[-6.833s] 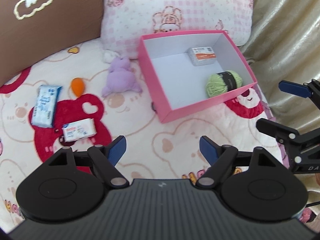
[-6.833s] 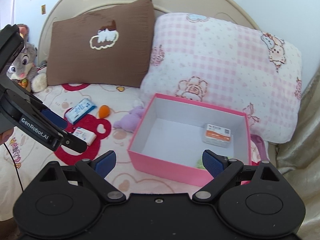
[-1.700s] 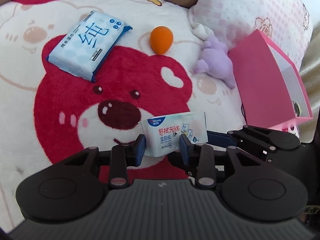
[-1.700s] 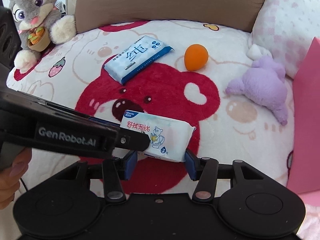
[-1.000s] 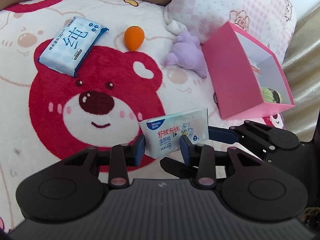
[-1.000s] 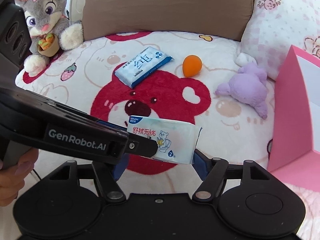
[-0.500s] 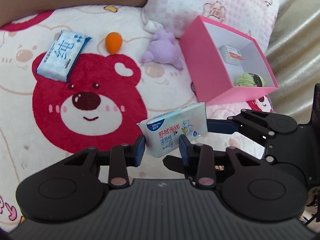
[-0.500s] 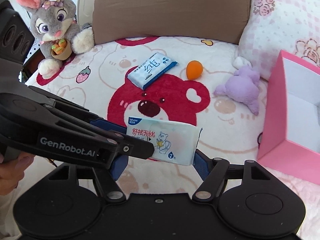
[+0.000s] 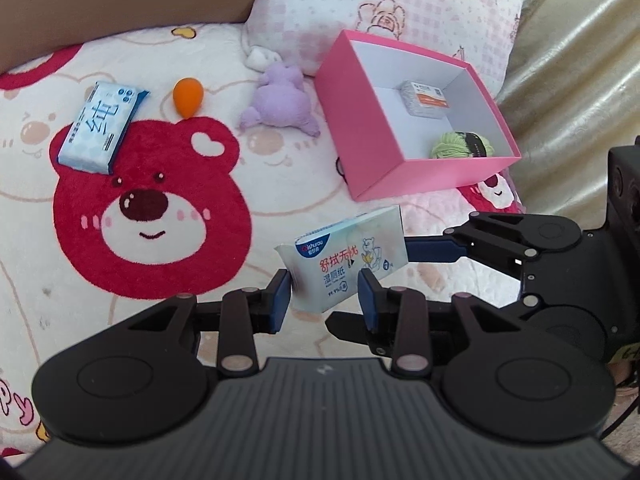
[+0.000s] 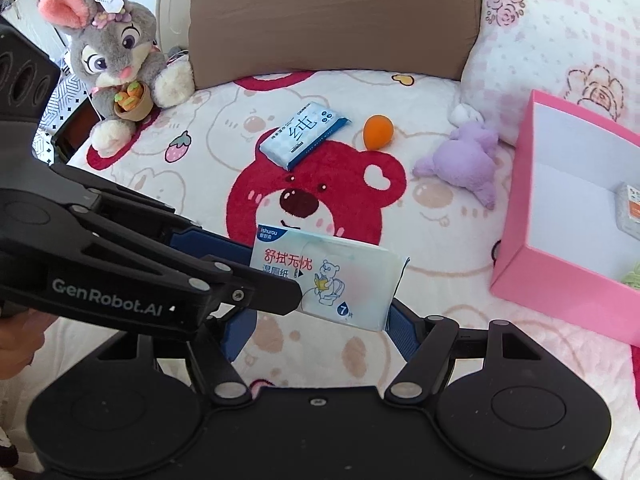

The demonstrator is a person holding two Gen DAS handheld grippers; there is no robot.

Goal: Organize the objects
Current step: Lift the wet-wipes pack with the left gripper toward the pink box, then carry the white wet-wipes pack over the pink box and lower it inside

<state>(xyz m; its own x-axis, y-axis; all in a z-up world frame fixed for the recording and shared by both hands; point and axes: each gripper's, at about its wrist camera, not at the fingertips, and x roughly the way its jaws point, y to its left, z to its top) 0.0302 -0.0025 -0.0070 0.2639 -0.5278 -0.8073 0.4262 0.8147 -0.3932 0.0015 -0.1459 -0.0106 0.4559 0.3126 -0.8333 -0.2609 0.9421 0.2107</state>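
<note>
We hold the wipes pack (image 9: pixel 347 255) clamped by both grippers, left (image 9: pixel 325 297) across, right (image 10: pixel 318 330) seemingly lengthwise, long axis toward box (image 9: pixel 362 128), pale, red-lettered.

You see a red bear face (image 10: pixel 316 196) printed on the bed blanket. Beyond it a brown pillow (image 10: pixel 332 20) leans upright, a pink checked pillow (image 10: pixel 560 36) beside it. To its far left sits a grey rabbit plush (image 10: pixel 116 56).
</note>
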